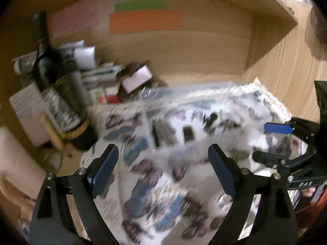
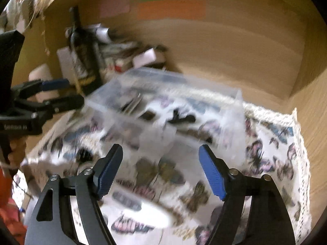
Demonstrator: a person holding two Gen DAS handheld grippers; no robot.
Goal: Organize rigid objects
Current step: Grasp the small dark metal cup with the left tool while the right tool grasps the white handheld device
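A clear plastic organizer box [image 1: 184, 110] with small dark parts in its compartments sits on a butterfly-print cloth [image 1: 155, 183]; it also shows in the right wrist view [image 2: 163, 102]. Both views are motion-blurred. My left gripper [image 1: 163, 163] is open and empty, just in front of the box. My right gripper [image 2: 161, 163] is open and empty, close to the box's near edge. The right gripper shows at the right edge of the left wrist view [image 1: 271, 140], and the left gripper at the left of the right wrist view [image 2: 61, 94].
A dark wine bottle [image 1: 55, 85] stands left of the box, also in the right wrist view [image 2: 83, 55]. Stacked papers and small boxes [image 1: 106, 75] lie behind it. A wooden back wall [image 1: 184, 47] with coloured notes [image 1: 145, 20] and a shelf side panel [image 1: 286, 65] enclose the space.
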